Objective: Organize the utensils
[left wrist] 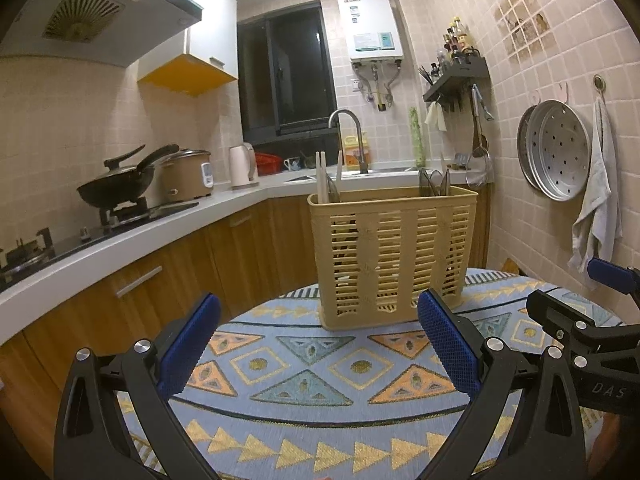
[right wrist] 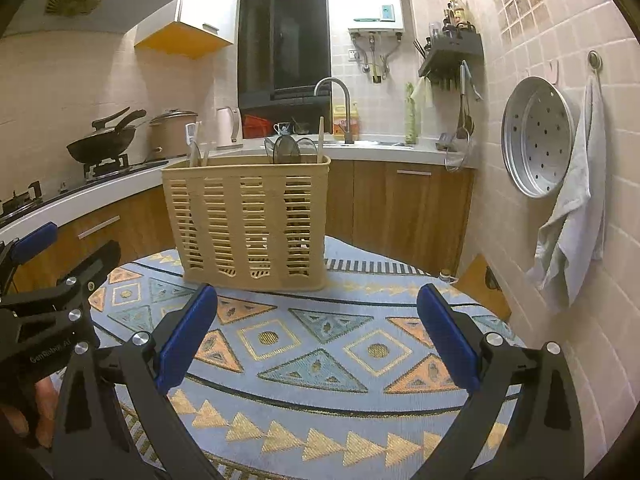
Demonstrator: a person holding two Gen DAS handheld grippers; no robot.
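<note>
**Q:** What is in front of you?

**A:** A tan slotted plastic utensil holder (left wrist: 394,256) stands upright on the far part of the tabletop (left wrist: 304,384), which wears a blue cloth with orange and gold triangles. Its walls are cut with columns of horizontal slits. Pale chopsticks (left wrist: 320,176) rise from its left end, dark spoon bowls (left wrist: 434,184) from its right end, all handle-down and pointing straight up.

**Q:** Which way does the holder run?

**A:** Its long axis lies across my view, left to right, with a broad slotted face turned toward me. In the right wrist view the same holder (right wrist: 250,224) sits left of centre, and the spoons (right wrist: 288,148) cluster in the middle of it.

**Q:** And your grippers?

**A:** My left gripper (left wrist: 318,344) hangs over the near cloth with its blue pads spread wide apart, holding nothing. My right gripper (right wrist: 318,340) is likewise agape and empty. Each shows in the other's camera, at the edge. Bare cloth lies between both grippers and the holder; nothing blocks the way.

**Q:** What surrounds the scene?

**A:** A kitchen: a black wok (left wrist: 118,188) on the hob to the left, a rice cooker (left wrist: 186,176) and kettle (left wrist: 242,164) beside it, a tap (left wrist: 354,136) under a dark window, a perforated steamer tray (left wrist: 560,150) and a towel (left wrist: 598,196) hanging on the tiled right wall.
</note>
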